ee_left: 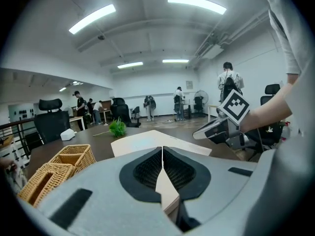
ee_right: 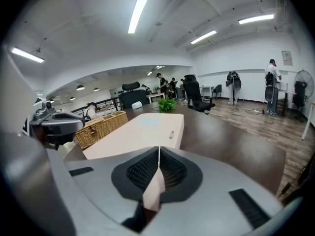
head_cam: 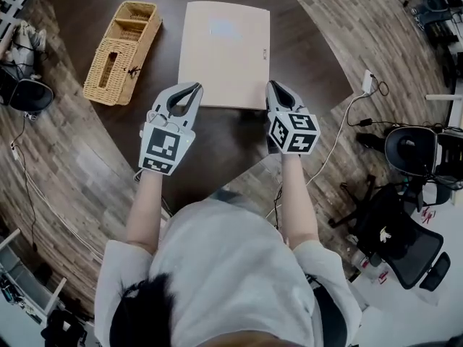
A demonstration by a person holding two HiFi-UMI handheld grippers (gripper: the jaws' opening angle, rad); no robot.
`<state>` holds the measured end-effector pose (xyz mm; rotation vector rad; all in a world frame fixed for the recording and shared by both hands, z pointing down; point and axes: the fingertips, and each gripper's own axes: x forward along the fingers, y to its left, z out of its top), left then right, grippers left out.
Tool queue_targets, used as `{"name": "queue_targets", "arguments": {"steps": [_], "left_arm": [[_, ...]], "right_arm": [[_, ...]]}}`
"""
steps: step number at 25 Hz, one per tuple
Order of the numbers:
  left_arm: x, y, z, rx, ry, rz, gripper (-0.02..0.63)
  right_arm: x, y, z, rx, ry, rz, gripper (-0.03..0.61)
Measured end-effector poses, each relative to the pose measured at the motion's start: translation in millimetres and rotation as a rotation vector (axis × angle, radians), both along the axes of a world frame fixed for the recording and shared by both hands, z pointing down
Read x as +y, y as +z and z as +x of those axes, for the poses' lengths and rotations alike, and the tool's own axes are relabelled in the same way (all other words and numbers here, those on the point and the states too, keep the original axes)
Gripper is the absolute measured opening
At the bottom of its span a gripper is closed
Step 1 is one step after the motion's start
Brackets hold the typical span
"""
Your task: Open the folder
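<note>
A closed beige folder (head_cam: 224, 49) lies flat on the dark round table (head_cam: 217, 147). My left gripper (head_cam: 195, 87) is shut, its tips at the folder's near left corner. The right gripper (head_cam: 273, 85) is also shut, at the near right corner. In the left gripper view the jaws (ee_left: 162, 149) meet at the tips, and the folder (ee_left: 142, 141) shows in the gap below and beyond them. The right gripper view shows the same: tips (ee_right: 158, 149) closed, the folder (ee_right: 142, 129) stretching away ahead. Neither gripper holds anything.
A wicker basket (head_cam: 121, 42) stands left of the folder, also in the left gripper view (ee_left: 54, 168). A small green plant (ee_right: 166, 103) sits at the table's far side. Office chairs (head_cam: 405, 244) and a cable with a white adapter (head_cam: 367, 83) are right of the table.
</note>
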<state>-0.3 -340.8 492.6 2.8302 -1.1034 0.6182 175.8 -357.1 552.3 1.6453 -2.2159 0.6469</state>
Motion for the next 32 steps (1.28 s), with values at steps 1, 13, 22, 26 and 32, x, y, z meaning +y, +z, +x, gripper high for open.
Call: {"name": "queue_targets", "arguments": {"steps": [1, 13, 22, 26, 32], "left_arm": [[0.6, 3.1, 1.4, -0.008, 0.013, -0.005, 0.008], [24.6, 46.2, 16.0, -0.242, 0.245, 0.029, 0.011], [38.3, 75.6, 23.2, -0.552, 0.352, 0.129, 0.089], [36.1, 83.4, 21.5, -0.654, 0.354, 0.175, 0.09], [28.2, 81.8, 22.4, -0.66, 0.299, 0.196, 0.103]], "right_arm": [[-1.3, 6.3, 1.3, 0.006, -0.001, -0.017, 0.014], [-5.2, 35.6, 2.3, -0.007, -0.014, -0.114, 0.013], [-4.4, 35.8, 3.2, -0.005, -0.02, -0.116, 0.012], [-4.2, 35.9, 3.5, -0.007, -0.021, -0.117, 0.012], [-6.7, 35.4, 3.0, 0.005, -0.032, -0.117, 0.012]]}}
